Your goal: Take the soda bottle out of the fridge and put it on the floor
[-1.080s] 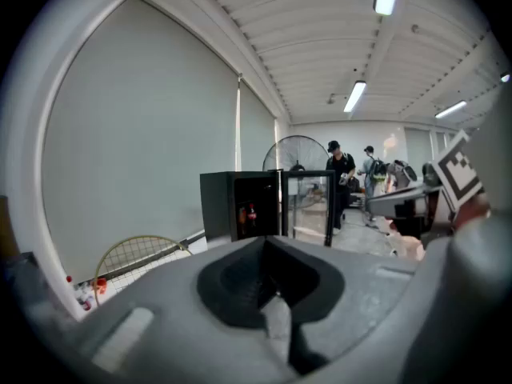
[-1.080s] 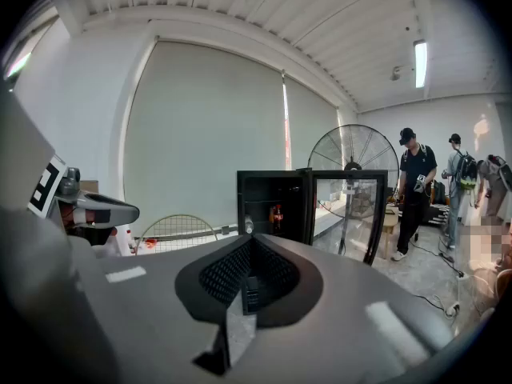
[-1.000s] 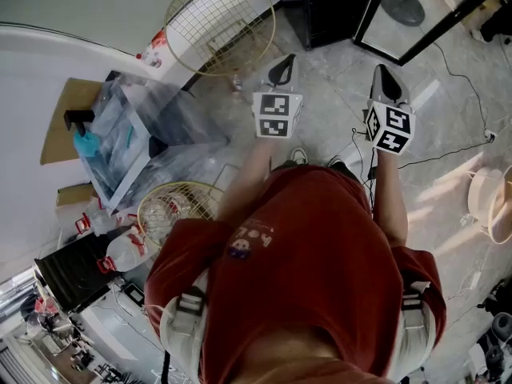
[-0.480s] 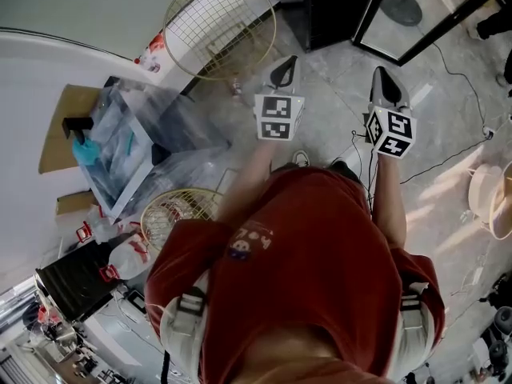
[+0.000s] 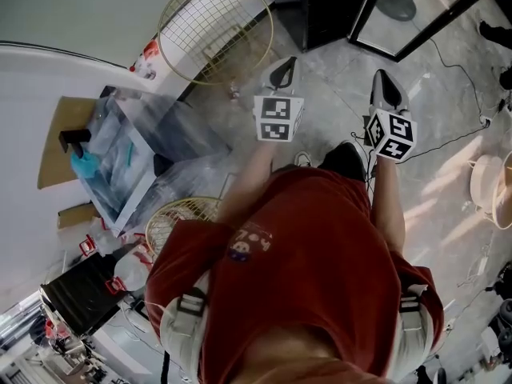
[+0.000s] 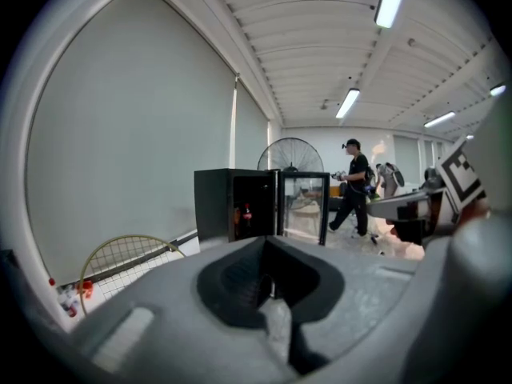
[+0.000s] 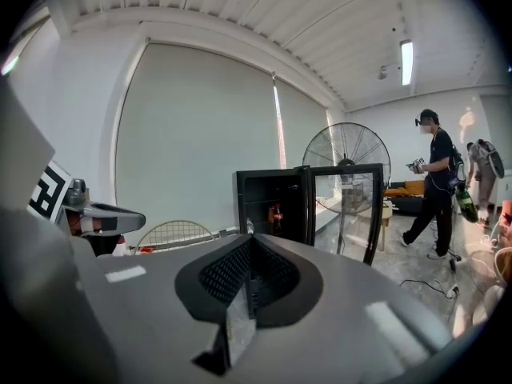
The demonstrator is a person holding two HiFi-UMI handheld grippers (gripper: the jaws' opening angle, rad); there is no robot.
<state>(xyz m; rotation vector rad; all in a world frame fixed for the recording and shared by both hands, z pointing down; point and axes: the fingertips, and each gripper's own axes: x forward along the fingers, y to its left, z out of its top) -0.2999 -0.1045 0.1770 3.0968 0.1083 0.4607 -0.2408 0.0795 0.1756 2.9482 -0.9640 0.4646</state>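
The black fridge stands ahead with its glass door swung open. In the left gripper view a red soda bottle stands upright on a shelf inside the fridge. It shows in the right gripper view too, as the bottle in the dark interior. My left gripper and right gripper are held out side by side over the grey floor, well short of the fridge. Both have their jaws together with nothing between them, as seen in the left gripper and right gripper views.
A round wire rack leans against the wall left of the fridge, and another lies by plastic-wrapped goods. Cables cross the floor at right. A standing fan is behind the fridge; another person walks at right.
The view has shifted slightly as the person steps forward: a dark shoe now shows below the grippers. Both grippers keep their pose and stay shut.
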